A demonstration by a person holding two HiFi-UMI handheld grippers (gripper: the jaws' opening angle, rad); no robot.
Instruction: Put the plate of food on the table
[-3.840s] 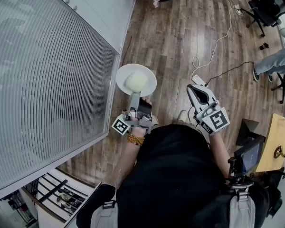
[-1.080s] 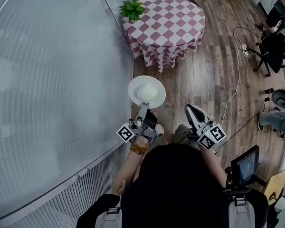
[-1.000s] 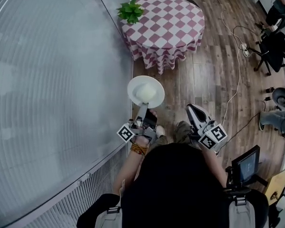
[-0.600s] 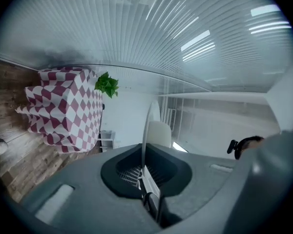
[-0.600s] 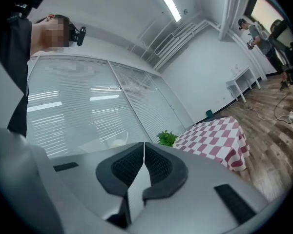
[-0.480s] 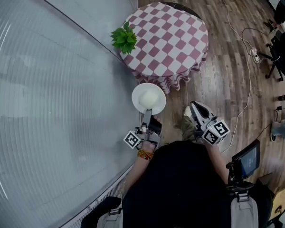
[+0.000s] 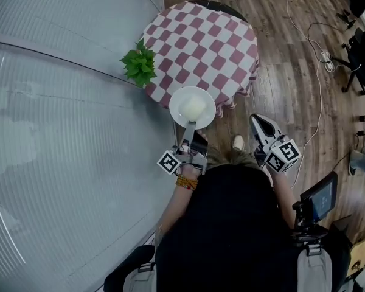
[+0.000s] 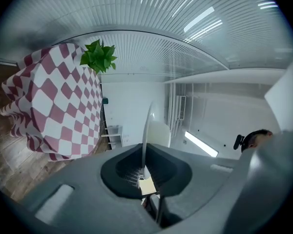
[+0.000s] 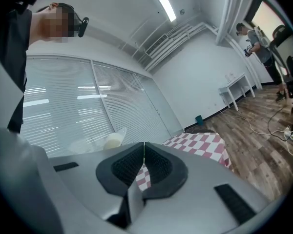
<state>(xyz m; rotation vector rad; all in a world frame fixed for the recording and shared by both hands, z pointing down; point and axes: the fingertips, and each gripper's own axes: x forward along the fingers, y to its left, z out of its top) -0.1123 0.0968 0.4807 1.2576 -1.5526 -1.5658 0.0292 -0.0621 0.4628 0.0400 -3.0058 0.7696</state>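
The left tool (image 7: 188, 126) clamps the rim of the plate (image 7: 181, 102), held over the near edge of the checkered tabletop (image 7: 201, 47). The right tool (image 7: 260, 122) is closed and empty. Gripped at only 1 point, the plate could tilt and spill its food (image 7: 194, 108).

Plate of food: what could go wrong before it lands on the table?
The left gripper pinches the plate by one rim edge only, so it could tilt and the food slide off. The plant at the table edge could get knocked. The shut right gripper gives no support.
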